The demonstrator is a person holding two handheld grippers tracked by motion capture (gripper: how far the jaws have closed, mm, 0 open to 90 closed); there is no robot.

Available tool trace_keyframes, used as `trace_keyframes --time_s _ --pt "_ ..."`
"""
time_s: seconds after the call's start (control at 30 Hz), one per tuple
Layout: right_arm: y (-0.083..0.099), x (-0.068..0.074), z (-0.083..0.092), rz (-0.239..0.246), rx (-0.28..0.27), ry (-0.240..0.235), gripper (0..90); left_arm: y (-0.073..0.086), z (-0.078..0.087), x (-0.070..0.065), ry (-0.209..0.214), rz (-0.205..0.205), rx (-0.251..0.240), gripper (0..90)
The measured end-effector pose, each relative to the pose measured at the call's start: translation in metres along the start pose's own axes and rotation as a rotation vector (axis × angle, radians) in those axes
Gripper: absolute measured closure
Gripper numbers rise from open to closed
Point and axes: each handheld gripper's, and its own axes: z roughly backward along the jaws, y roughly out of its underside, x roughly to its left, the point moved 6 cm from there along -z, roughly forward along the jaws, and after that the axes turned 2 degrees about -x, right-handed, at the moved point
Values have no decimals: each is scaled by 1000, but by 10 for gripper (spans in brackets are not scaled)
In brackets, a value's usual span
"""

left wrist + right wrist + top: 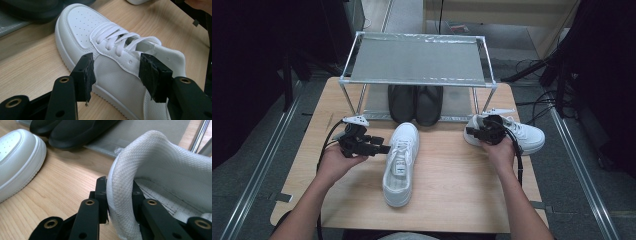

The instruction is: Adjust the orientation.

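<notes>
wood-grain table (452, 200) | metal rack (417, 60) at back | dim room, perhaps grey floor

Both forearms are bare, with no sleeves in sight. Each hand carries a black gripper — the left gripper (379, 148) and the right gripper (472, 132) — topped by a grey three-cornered plate and trailing a black cable. The jaws are black, with brass-ringed screw holes and rough dark pads (88, 75).

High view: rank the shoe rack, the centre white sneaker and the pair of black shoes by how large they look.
1. shoe rack
2. centre white sneaker
3. pair of black shoes, partly hidden under the rack's top shelf and farther from the camera, so this last place is unsure.
</notes>
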Motion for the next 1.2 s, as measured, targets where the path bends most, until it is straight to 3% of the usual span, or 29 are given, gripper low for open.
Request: trace_keyframes --time_s 0.07,0.2,0.43,0.57,0.67,0.7,0.97,1.2 --pt "0 1 1 16 9 4 782 0 -1 2 0 -1 6 464" --pt "-2 5 5 3 26 -21 793 -1 -1 2 5 7 2 464" --pt "-3 18 14 74 50 9 795 -3 -1 3 5 9 -4 465" --pt "-7 27 25 88 23 -1 789 -3 -2 4 6 6 -2 466" --pt "-6 35 32 128 40 19 785 -3 -2 4 7 9 -3 467" --pt "-5 39 35 118 37 1 785 -3 -2 4 6 9 -4 467" --pt "-5 74 52 196 23 -19 773 -2 0 5 2 17 -5 466" --pt "2 102 51 222 52 -70 775 -2 2 7 6 24 -12 465"
